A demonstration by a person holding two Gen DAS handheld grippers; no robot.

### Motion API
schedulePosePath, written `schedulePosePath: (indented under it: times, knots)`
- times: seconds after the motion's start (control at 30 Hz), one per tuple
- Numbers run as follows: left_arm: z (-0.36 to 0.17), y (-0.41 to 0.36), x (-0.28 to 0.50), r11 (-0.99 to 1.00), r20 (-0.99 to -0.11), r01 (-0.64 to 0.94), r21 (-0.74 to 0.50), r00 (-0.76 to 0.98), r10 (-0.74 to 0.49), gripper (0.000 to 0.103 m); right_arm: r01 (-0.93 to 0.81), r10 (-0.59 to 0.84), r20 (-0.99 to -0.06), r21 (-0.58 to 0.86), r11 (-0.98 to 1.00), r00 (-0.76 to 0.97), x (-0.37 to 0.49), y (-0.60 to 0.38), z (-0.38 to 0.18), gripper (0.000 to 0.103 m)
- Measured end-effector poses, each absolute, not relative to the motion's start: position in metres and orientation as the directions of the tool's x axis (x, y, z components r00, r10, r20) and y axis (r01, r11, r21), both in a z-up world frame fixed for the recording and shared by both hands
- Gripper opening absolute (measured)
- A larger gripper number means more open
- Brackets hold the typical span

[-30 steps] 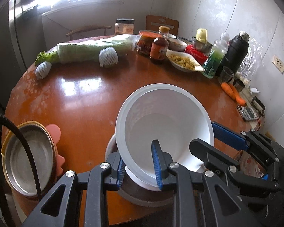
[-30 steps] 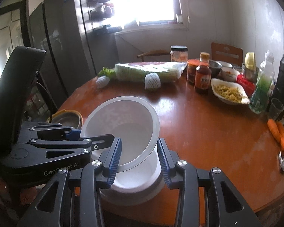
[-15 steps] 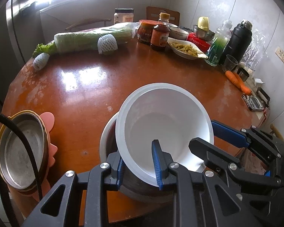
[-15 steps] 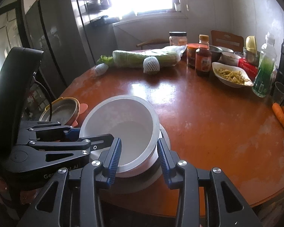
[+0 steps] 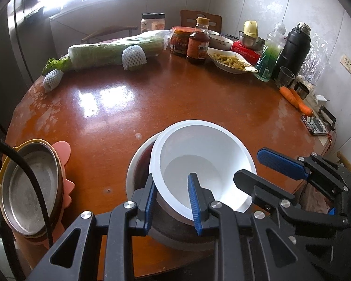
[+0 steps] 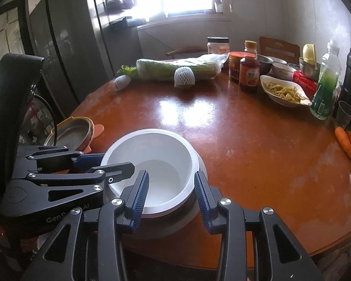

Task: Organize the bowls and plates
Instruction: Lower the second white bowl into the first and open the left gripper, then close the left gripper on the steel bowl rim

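White bowl: round white plastic bowl, nested tilted inside a wider grey metal bowl near the front edge of the round glossy brown wooden desk.
Left gripper: black frame with blue ribbed pads, jaws narrowed across the white bowl's near rim, one pad outside the wall, one inside; pinching the rim.
Right gripper: black frame with blue ribbed pads, jaws spread wide, near rim of the white bowl between the pads with a gap on either side; holding nothing.
Metal dish: shallow steel dish with yellow rim, stacked on a pink scalloped plate at the desk's left edge, well apart from the bowls.
Far side: wrapped long green cabbage, brown sauce bottle, white oval dish of yellow food, black flask, two orange carrots.
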State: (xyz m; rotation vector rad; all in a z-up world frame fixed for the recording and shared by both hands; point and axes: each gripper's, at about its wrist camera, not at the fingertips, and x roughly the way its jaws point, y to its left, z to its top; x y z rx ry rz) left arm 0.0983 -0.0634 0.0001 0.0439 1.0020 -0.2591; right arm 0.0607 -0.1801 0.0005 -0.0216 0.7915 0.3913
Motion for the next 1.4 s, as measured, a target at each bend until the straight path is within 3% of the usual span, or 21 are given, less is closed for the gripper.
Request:
schedulePosePath:
  times: [0.43, 0.6, 0.73, 1.03, 1.4]
  knots:
    - [0.004, -0.059, 0.093, 0.971, -0.829, 0.226, -0.077, 0.527, -0.189, 0.035, -0.335, 0.329, -0.675, 0.127, 0.934, 0.661, 0.057, -0.183, 0.011, 0.044]
    - [0.008, -0.056, 0.091, 0.972, -0.823, 0.223, -0.075, 0.537, -0.186, 0.037, -0.332, 0.328, -0.669, 0.128, 0.935, 0.667, 0.055, -0.183, 0.015, 0.048]
    - [0.012, -0.053, 0.089, 0.972, -0.814, 0.219, -0.081, 0.549, -0.191, 0.048, -0.329, 0.329, -0.665, 0.131, 0.935, 0.671, 0.054, -0.184, 0.018, 0.051]
    - [0.012, -0.041, 0.09, 0.98, -0.801, 0.178, -0.089, 0.572, -0.177, 0.058, -0.306, 0.317, -0.67, 0.138, 0.942, 0.672, 0.058, -0.187, 0.017, 0.065]
    - [-0.012, -0.033, 0.106, 0.978, -0.824, 0.153, -0.141, 0.529, -0.202, 0.065, -0.261, 0.317, -0.725, 0.193, 0.946, 0.612, 0.078, -0.19, -0.009, 0.069]
